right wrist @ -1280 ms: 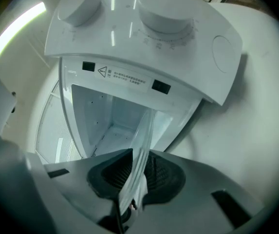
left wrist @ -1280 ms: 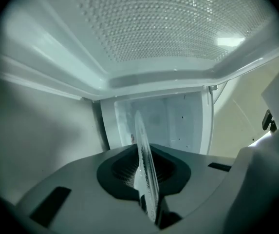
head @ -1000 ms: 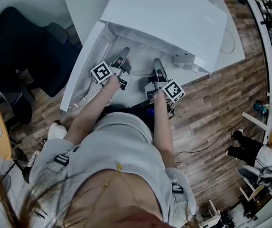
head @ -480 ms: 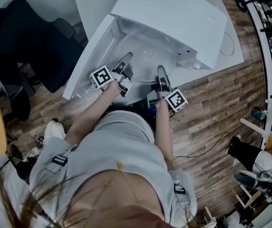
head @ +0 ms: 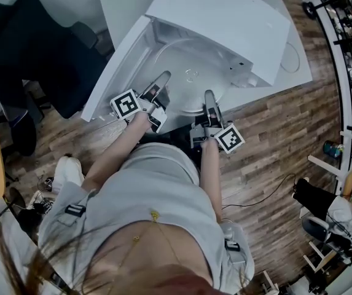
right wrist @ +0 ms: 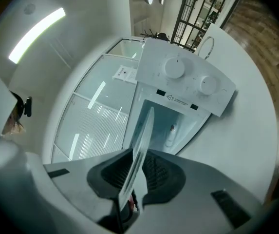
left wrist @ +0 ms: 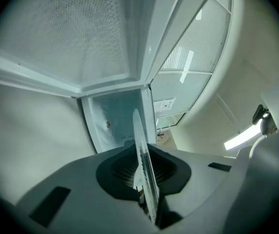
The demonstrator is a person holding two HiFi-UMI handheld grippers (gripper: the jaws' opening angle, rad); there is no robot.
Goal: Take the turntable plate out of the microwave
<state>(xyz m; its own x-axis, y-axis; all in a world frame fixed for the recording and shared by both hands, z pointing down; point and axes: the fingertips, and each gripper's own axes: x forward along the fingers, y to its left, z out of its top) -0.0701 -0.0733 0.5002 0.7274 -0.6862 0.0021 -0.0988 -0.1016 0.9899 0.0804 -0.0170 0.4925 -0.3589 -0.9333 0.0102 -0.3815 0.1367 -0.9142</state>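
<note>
Your left gripper (head: 161, 80) is clenched on the near rim of the turntable plate (head: 185, 57), and in the left gripper view the glass stands edge-on between the two dark pads, pinched from both sides. Your right gripper (head: 209, 98) has the same kind of hold on the near rim further to the microwave's control side, with the plate again running as a thin clear blade between its jaws in the right gripper view. From the head view the plate lies roughly level, with its far half inside the open cavity of the white microwave (head: 225, 14) and its near half out past the microwave's front opening, over the edge where your two grippers meet it. The microwave's door (head: 111, 72) is swung wide open on the side of your left gripper. In the right gripper view the microwave's control panel (right wrist: 185, 79) faces you with its two round knobs (right wrist: 174, 68) side by side, beside the cavity opening. The microwave sits on a white table (head: 301, 63), and wood-look floor (head: 274, 140) lies in front of the microwave under your arms.
</note>
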